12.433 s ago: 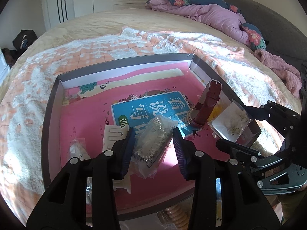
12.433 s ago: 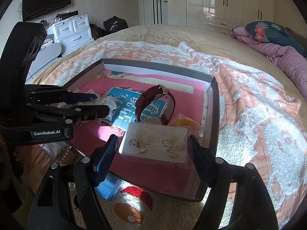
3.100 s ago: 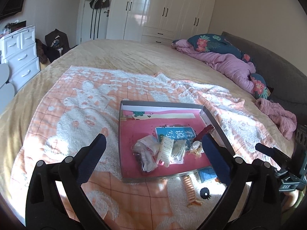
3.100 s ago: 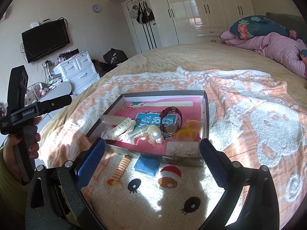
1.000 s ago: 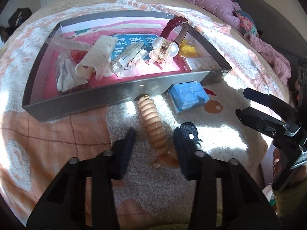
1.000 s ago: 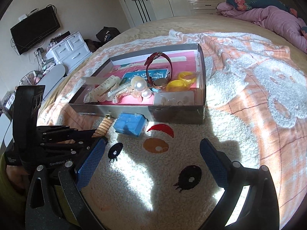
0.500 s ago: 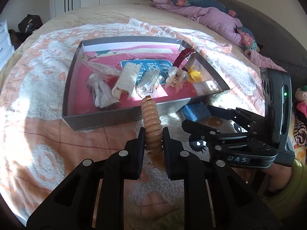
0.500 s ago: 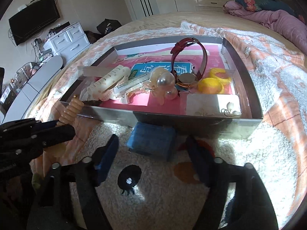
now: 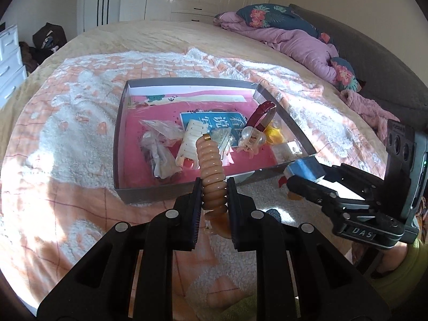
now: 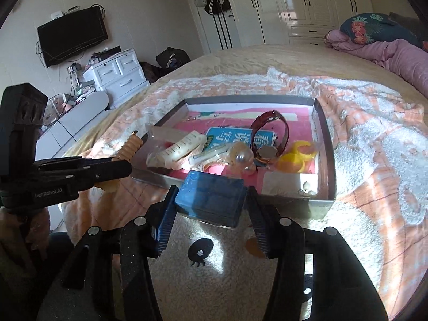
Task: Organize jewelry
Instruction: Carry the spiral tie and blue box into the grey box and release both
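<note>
Both grippers loaded, mid-carry toward the tray (image 9: 187,191) on the bed.

Left side: left gripper (image 9: 213,195) clamped on a peach spiral hair clip (image 9: 211,165), fingers pressed on its lower coils, gold-capped tip sticking up and fwd. In the left wrist view the clip overlaps the tray's near wall; in the right wrist view it's beside the tray's left near corner, lifted off the blanket. Whether it's past the wall yet: can't tell.

Middle: tray already holds bagged items, a cream comb-style clip (image 9: 191,140), a clear claw clip w/ pearls (image 9: 251,137), a red-strap watch (image 10: 270,136) standing on edge, yellow pieces (image 10: 297,157) and an earring card at the near right corner.

Right side: right gripper (image 10: 210,200) closed on a blue box (image 10: 211,198), pads on its two short sides, held just in front of the near wall, above the fluffy blanket (image 10: 219,281).

Step in hand, my read: bringing the last loose pcs into the tray. Next: carry each fwd over the near wall, lower into a free pink patch — far left for the clip, a gap near centre-front for the box — then release. Keep the two grippers from crossing, and avoid knocking the watch over.
</note>
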A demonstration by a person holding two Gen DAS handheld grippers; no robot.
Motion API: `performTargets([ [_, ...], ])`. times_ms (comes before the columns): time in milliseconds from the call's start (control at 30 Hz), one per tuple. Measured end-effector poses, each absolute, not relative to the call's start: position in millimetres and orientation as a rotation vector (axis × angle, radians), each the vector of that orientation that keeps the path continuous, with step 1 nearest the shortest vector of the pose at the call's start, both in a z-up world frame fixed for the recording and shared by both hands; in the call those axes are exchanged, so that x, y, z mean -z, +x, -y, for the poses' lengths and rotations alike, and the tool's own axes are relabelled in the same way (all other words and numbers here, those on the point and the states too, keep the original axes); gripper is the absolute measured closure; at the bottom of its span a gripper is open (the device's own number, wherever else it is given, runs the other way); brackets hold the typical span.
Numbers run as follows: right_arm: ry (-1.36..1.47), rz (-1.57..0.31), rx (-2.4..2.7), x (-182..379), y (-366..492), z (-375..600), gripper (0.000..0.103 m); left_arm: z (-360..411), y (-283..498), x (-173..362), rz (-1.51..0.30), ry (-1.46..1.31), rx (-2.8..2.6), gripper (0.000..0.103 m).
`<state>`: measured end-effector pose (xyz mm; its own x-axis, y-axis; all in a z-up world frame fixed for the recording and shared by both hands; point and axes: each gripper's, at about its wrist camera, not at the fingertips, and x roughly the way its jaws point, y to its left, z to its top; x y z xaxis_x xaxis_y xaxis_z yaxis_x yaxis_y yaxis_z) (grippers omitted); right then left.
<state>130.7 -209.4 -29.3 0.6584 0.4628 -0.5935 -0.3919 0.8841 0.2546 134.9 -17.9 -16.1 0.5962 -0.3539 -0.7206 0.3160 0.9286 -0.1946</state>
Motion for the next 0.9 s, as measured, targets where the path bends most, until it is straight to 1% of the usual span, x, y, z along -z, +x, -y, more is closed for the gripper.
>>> performTargets([
  [533,0.108,-0.629,-0.421,6,141,247,0.053,38,147,5,-0.821,-0.012,0.405,0.092],
  [900,0.084,-0.692,-0.349,29,179,260,0.053,60,182,16,-0.841,0.015,0.404,0.092],
])
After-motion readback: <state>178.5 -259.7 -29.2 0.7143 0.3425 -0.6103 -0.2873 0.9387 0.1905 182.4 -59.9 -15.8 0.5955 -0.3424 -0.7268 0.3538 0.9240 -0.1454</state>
